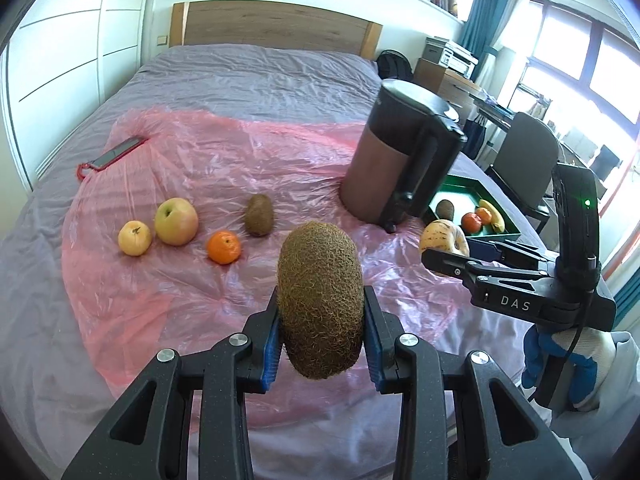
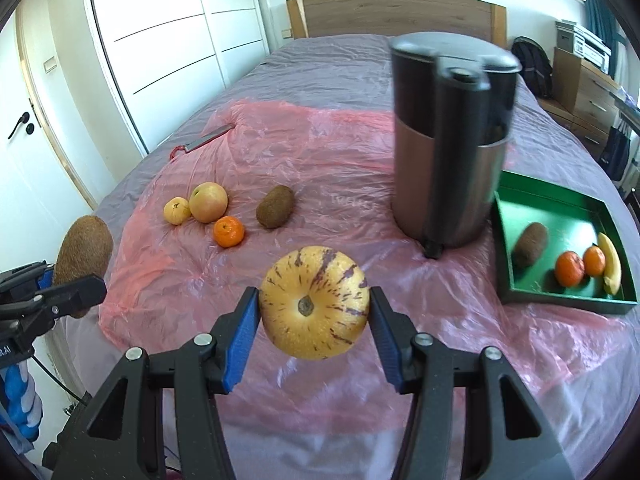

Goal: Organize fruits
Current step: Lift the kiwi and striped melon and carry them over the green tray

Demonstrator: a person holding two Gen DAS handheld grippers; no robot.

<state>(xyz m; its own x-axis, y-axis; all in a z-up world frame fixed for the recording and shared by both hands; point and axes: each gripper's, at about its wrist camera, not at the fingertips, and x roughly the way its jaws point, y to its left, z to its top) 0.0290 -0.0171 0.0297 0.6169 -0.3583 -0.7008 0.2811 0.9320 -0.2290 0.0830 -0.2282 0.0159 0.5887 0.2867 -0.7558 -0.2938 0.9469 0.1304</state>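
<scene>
Bed below, left hand-held gripper [image 1: 322, 334] gripping kiwi [image 1: 320, 300], right hand-held gripper [image 2: 314, 330] gripping striped melon [image 2: 314, 302]

Bright daylight enters from the windows [image 1: 576, 56] at the far right, which are overexposed. Strong fisheye bending and dark corners mark both views. The kettle [image 2: 452, 140] and the tray [image 2: 560, 236] look motion-blurred in the right wrist view.

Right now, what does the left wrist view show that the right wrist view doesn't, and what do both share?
Only the left wrist view: windows, desk and chair beyond the bed, and the right hand-held gripper from outside. Only the right wrist view: the white door, the whole green tray unhidden, and the melon's stem end. Both share: held kiwi, kettle, loose kiwi, apple, mandarin, small yellow fruit.
</scene>
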